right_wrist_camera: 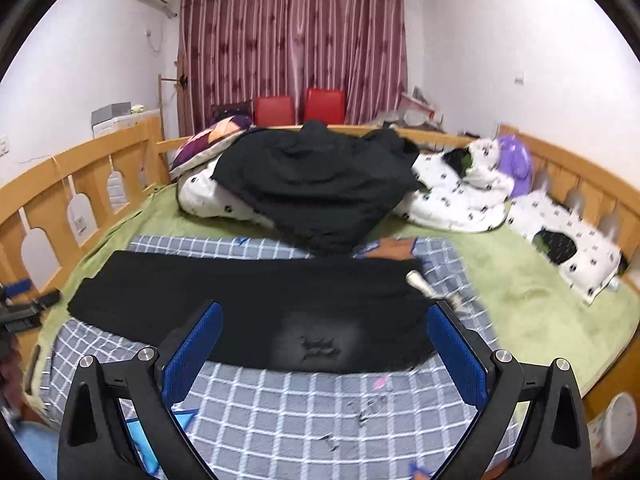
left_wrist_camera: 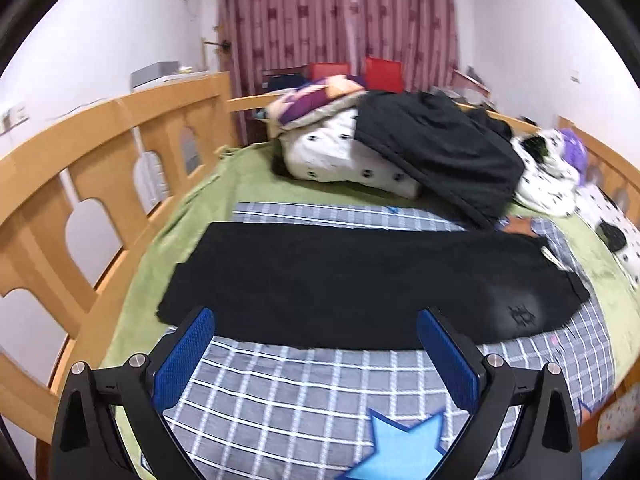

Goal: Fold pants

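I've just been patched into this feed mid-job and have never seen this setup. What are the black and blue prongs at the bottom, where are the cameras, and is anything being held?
There is no robot arm: a person holds a two-finger tool in each hand. Each picture comes from a fisheye camera on one tool, looking forward along its fingers. The prongs are those fingers with blue pads: the left tool in one picture, the right tool in the other. Both are open and hold nothing. Ahead, black pants lie flat on a checked blanket on a wooden-railed bed. Behind them sits a heap of bedding with another black garment on top.
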Tool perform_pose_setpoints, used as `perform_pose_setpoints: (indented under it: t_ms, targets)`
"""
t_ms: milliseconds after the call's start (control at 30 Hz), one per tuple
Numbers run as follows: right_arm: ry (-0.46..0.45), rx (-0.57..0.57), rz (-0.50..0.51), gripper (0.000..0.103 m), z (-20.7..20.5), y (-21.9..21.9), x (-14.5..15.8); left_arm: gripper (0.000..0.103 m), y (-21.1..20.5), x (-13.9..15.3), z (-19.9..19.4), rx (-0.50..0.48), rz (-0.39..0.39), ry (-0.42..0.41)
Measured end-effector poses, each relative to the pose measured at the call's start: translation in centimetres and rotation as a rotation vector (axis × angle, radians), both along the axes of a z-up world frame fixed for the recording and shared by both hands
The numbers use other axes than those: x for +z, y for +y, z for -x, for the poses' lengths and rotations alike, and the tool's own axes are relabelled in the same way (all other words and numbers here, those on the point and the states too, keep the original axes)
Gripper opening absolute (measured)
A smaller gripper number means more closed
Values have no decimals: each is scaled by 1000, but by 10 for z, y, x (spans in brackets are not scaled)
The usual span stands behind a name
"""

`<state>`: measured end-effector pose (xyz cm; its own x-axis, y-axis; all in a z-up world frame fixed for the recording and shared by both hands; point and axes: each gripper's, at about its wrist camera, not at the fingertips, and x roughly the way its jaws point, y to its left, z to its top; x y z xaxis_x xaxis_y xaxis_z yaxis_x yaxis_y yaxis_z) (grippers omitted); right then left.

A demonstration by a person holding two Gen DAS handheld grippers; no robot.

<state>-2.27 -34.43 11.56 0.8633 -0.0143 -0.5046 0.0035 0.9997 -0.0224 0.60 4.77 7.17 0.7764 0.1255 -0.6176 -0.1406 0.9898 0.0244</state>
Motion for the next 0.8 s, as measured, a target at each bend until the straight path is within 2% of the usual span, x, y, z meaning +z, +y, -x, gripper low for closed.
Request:
perform_pose_setpoints:
  t_ms: [100, 167, 267, 333, 400, 467, 633, 800]
  targets:
    - [10, 15, 13, 100, -14, -17, -6, 102, 30, -19, -10, 23, 43, 3]
    - [25, 23, -2, 99, -24, -28, -18, 102, 48, -43, -21, 12, 86, 40]
    - [91, 31, -58, 97, -46, -48, -56, 100, 77, -93, -38, 33, 170, 104]
    - [160, 8, -108, 87, -64, -64, -93, 89, 94, -129, -45, 44, 218, 159]
    - [210, -27, -164, 74, -77, -77, -129, 88, 108, -163, -49, 44, 262, 195]
    - [259, -42, -226, 69, -90, -89, -168, 88, 121, -187, -50, 54, 296, 207]
    - [345, -85, -327, 67, -117, -107, -230, 88, 149, -220, -63, 92, 382, 215]
    - [363, -107, -424, 67, -144, -118, -258, 88, 173, -242, -93, 136, 554, 209]
